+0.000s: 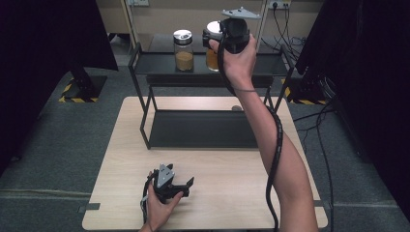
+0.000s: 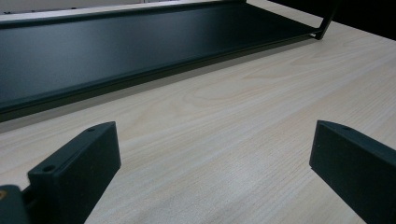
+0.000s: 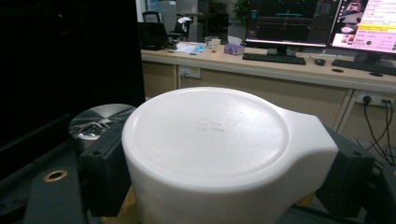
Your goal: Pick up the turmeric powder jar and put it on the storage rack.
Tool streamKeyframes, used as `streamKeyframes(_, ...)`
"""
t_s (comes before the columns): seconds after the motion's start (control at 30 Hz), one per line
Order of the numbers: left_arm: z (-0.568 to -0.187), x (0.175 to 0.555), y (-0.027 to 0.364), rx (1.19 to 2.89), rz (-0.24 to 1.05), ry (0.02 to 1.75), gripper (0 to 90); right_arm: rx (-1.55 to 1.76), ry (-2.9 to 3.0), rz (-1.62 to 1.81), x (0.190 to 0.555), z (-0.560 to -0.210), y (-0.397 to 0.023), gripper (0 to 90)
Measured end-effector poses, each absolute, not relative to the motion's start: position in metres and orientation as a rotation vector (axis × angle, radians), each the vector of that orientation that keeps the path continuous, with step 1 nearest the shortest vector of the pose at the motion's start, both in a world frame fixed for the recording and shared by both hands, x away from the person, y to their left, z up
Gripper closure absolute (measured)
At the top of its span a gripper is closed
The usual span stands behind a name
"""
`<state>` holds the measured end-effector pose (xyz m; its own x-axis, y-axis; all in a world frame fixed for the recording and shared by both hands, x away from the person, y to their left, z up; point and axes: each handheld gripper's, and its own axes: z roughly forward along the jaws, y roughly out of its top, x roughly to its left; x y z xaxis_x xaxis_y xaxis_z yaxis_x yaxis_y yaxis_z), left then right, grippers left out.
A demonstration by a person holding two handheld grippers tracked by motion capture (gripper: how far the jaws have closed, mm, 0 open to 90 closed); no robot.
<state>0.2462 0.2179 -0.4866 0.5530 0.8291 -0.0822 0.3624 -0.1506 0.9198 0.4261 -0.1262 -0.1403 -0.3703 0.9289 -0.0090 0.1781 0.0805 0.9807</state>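
Note:
On the upper shelf point(image 1: 154, 65) of a black two-tier rack stand two glass jars. The silver-lidded jar point(image 1: 183, 48) holds brown powder. Right of it is a white-lidded jar point(image 1: 212, 57) with amber contents. My right gripper point(image 1: 214, 35), held high, is shut on this jar's white lid point(image 3: 205, 135), with one black jaw pressed on each side of it. The silver lid point(image 3: 100, 119) shows just beyond the left jaw. My left gripper point(image 1: 187, 186) rests on the wooden table point(image 1: 232, 193) near its front edge. In the left gripper view this gripper point(image 2: 212, 135) is open, with bare wood between its jaws.
The rack's lower shelf point(image 1: 203, 128) point(image 2: 116, 51) lies on the table's far half, bare. Black panels stand at both sides of the table. Cables point(image 1: 319, 121) run over the floor at the right. Behind the rack, a desk with monitors point(image 3: 289, 23).

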Motion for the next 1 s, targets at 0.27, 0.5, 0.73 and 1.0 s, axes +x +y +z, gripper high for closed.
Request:
streamKeyframes(0.27, -0.487, 0.246, 0.218, 1.746, 0.558, 0.99, 1.0, 1.142, 1.644, 1.308, 0.444, -0.148, -0.118, 19.9)
streamKeyframes(0.5, -0.487, 0.246, 0.217, 1.747, 0.558, 0.987, 0.9, 1.151, 1.642, 1.294, 0.448, -0.152, -0.116, 19.9)
streamKeyframes(0.73, -0.487, 0.246, 0.217, 1.748, 0.56, 0.987, 0.9, 1.146, 1.648, 1.286, 0.449, -0.153, -0.116, 19.9)
streamKeyframes(1.0, -0.487, 0.245, 0.217, 1.748, 0.561, 0.986, 0.9, 1.133, 1.643, 1.288, 0.448, -0.156, -0.115, 19.9)
